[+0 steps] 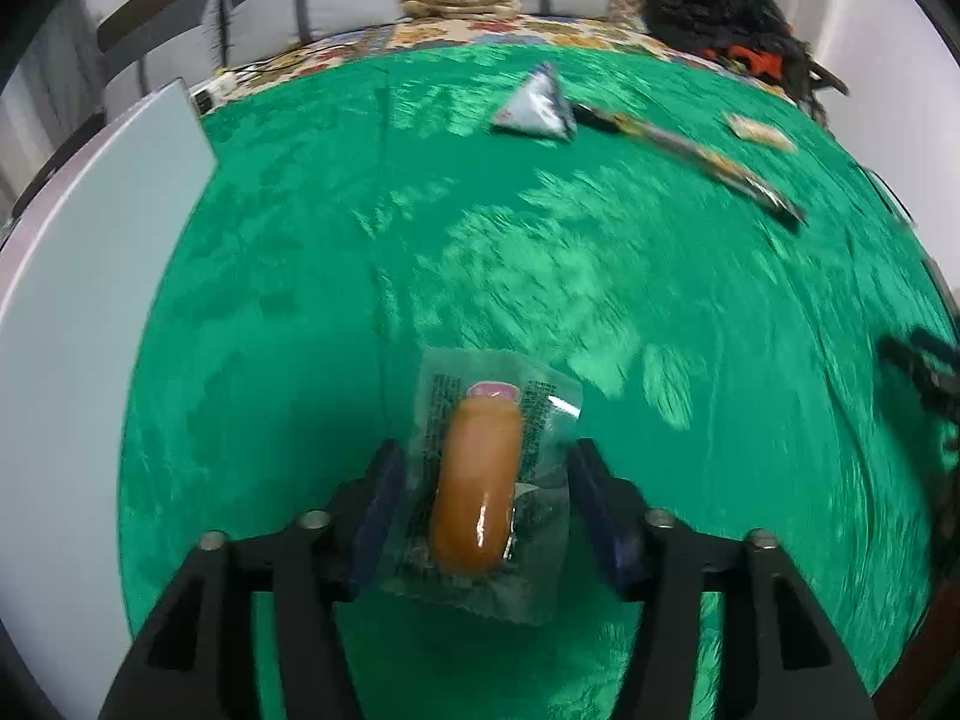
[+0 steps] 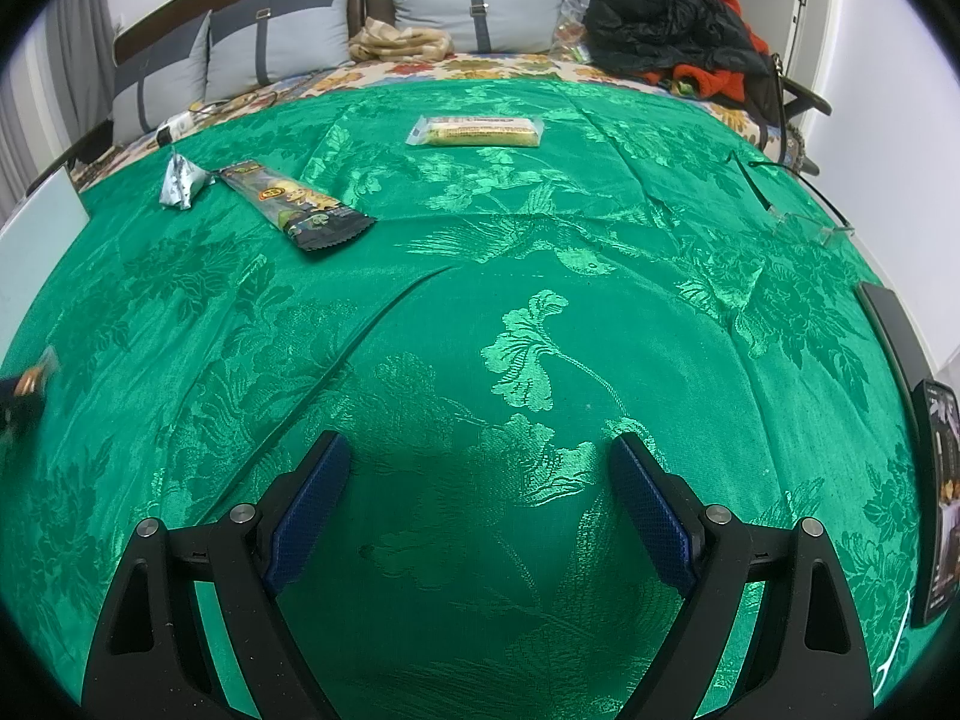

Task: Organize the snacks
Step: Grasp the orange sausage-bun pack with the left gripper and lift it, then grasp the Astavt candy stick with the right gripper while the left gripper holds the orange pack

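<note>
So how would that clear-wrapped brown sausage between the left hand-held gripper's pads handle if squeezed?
The clear-wrapped brown sausage looks rounded and glossy, so it may slip or roll inside its loose film. The thin wrapper edges would probably crumple before the pads grip the firmer middle.

Both wrist cams: steep-down, shared green cloth (image 2: 540, 192)

left tongs (image 1: 480, 504): tilted steeply down, blue pads standing apart on either side of a wrapped sausage, neither pad visibly pressing it, view motion-blurred | right tongs (image 2: 480, 504): tilted down, pads spread wide, nothing between them
</note>
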Demonstrator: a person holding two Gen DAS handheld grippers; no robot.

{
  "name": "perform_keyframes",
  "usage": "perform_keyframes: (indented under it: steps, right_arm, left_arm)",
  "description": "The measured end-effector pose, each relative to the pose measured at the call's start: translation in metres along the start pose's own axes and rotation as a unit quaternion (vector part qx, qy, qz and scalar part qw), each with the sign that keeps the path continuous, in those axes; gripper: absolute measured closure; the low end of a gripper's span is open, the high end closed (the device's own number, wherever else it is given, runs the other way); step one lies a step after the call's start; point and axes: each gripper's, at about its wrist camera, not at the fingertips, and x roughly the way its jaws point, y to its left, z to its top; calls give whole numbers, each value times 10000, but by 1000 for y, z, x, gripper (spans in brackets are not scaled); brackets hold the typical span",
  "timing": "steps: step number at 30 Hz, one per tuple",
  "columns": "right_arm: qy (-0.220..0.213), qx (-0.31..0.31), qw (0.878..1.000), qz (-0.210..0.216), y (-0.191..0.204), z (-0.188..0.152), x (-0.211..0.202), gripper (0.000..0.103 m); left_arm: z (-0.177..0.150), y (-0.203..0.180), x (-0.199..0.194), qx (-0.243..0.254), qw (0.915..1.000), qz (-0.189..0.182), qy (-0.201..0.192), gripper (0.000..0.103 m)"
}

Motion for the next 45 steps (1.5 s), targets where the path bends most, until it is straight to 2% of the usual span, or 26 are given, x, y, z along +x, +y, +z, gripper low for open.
perform_keyframes:
  steps: [2,4,6,8,11,15,23,28,42,45]
  right_arm:
    - [0,1,10000,2,0,0,0,12]
    - [0,2,10000,2,0,0,0,12]
    - [0,3,10000,3,0,0,0,12]
    - [0,3,10000,4,0,0,0,12]
    - [0,3,10000,4,0,0,0,12]
    - [0,4,10000,6,0,0,0,12]
    - [1,5,10000,7,0,0,0,12]
    - [2,6,10000,8,0,0,0,12]
    - [18,39,10000,-12,-1,0,1,11]
    - [96,-27,9999,94,-1,4,2,10]
  left_arm:
    - [-2,-2,3,149,9998,-71,-111,18]
    - [-1,0,7,247,9994,-117,-222,12]
    - [-1,5,12,269,9991,-137,-309,0]
    - [-4,9,12,272,9981,-164,-529,0]
    - [-5,10,13,232,9976,-130,-633,0]
    - [-4,11,13,149,9978,-48,-646,0]
    - [-4,26,13,-318,9971,229,-652,0]
    - [-4,38,14,-744,9939,480,-657,0]
    - [-5,38,13,-745,9938,496,-655,0]
    - [-5,38,13,-747,9938,493,-655,0]
